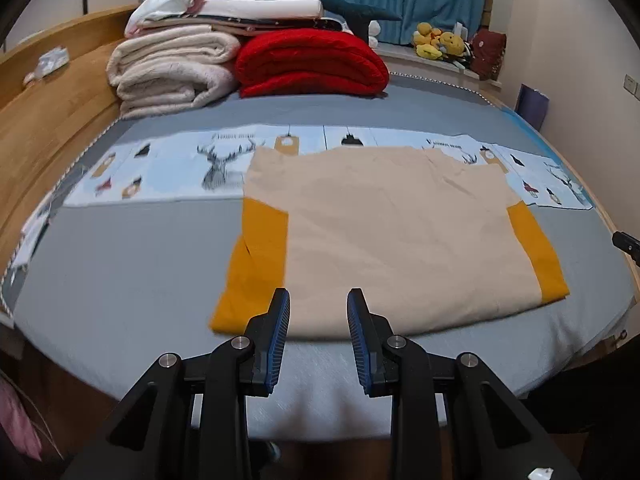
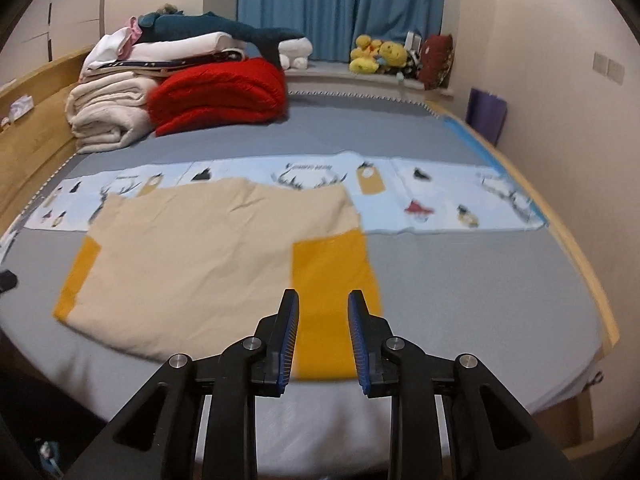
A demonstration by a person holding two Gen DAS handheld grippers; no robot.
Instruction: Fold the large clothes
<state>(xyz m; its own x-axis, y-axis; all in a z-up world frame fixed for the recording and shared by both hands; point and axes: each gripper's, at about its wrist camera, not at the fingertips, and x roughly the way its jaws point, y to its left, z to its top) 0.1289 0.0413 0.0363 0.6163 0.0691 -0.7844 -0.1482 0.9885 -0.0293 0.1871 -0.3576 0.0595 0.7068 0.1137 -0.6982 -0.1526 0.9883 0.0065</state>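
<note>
A beige garment (image 1: 392, 232) with mustard-yellow side panels lies flat on the grey bed (image 1: 120, 264). My left gripper (image 1: 318, 300) is open and empty, hovering over the garment's near edge beside its left yellow panel (image 1: 252, 276). In the right wrist view the same garment (image 2: 192, 252) lies left of centre. My right gripper (image 2: 323, 300) is open and empty, above the near end of the right yellow panel (image 2: 334, 280). The right gripper's tip (image 1: 626, 242) shows at the left view's right edge.
Folded cream blankets (image 1: 172, 68), a red blanket (image 1: 312, 64) and stacked linens sit at the bed's far left. A printed light-blue cloth strip (image 2: 420, 196) lies across the bed behind the garment. A wooden headboard (image 1: 48, 104) runs along the left; plush toys (image 2: 376, 56) sit below blue curtains.
</note>
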